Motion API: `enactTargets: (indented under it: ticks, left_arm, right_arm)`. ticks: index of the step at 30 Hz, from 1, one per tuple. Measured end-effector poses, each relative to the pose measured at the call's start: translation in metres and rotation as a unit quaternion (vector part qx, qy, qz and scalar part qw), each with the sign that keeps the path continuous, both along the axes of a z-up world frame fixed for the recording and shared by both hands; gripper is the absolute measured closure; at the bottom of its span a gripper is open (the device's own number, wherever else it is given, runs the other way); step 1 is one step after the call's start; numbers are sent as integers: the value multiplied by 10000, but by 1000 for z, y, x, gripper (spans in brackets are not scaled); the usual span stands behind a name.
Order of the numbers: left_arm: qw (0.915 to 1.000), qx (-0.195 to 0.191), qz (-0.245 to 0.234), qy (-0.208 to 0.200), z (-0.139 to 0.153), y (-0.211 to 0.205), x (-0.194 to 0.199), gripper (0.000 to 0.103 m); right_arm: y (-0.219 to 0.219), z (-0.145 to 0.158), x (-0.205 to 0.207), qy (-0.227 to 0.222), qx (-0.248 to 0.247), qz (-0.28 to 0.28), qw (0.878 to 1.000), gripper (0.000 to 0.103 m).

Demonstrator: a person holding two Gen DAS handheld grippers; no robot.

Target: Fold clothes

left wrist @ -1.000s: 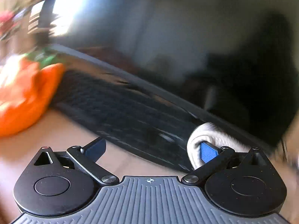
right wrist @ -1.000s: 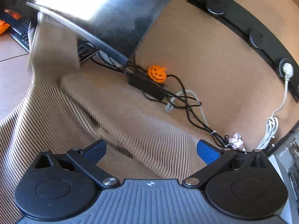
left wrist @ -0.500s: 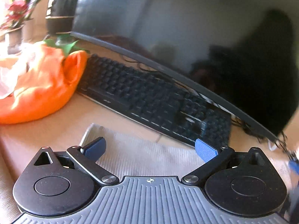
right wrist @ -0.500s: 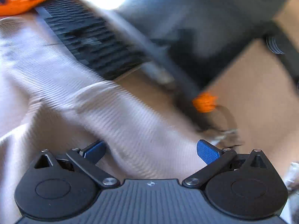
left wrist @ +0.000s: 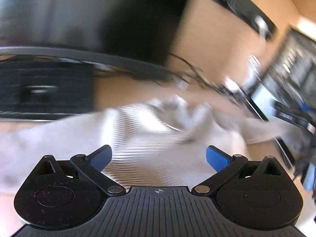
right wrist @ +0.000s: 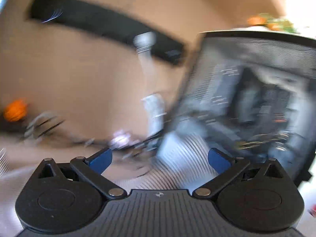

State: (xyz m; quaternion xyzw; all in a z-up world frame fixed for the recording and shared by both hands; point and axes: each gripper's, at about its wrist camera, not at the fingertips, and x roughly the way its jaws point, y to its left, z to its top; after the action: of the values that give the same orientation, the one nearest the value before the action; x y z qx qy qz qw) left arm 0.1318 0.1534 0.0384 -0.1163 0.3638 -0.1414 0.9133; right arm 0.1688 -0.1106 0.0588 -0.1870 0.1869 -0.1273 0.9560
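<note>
The desk (left wrist: 126, 92) is crowded, and a snag is judged the chief risk: the ribbed beige garment (left wrist: 150, 150) is spread across it, its far edge bunched near the cables (left wrist: 197, 75) and the laptop (right wrist: 256, 98). The keyboard (left wrist: 39, 90) could also be dragged. The left gripper (left wrist: 159, 157) and right gripper (right wrist: 160, 158) are both held wide apart, with nothing gripped, above the cloth.

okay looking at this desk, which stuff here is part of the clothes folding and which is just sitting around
Part of the job:
ribbed garment
left gripper, jaws open
right gripper, jaws open

Just lying about:
keyboard
monitor
laptop
pumpkin
cables
power strip
</note>
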Motion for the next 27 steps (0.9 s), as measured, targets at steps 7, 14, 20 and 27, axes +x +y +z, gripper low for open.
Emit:
enactTargets:
  ticks: [7, 14, 20, 27]
  left_arm:
    - [9965, -63, -751, 370, -15, -44, -4, 0]
    - [9969, -127, -220, 749, -36, -57, -11, 0]
    - [9976, -160, 97, 668, -37, -58, -20, 0]
    - [9985, -26, 190, 514, -38, -64, -28, 0]
  right_arm:
    - [37, -11, 18, 1135, 480, 1840, 9752, 0]
    - [96, -38, 77, 1673, -368, 3105, 9350, 0]
    - [128, -78, 134, 2512, -506, 3523, 9001, 0]
    - [164, -96, 156, 1614, -830, 3370, 9238, 0]
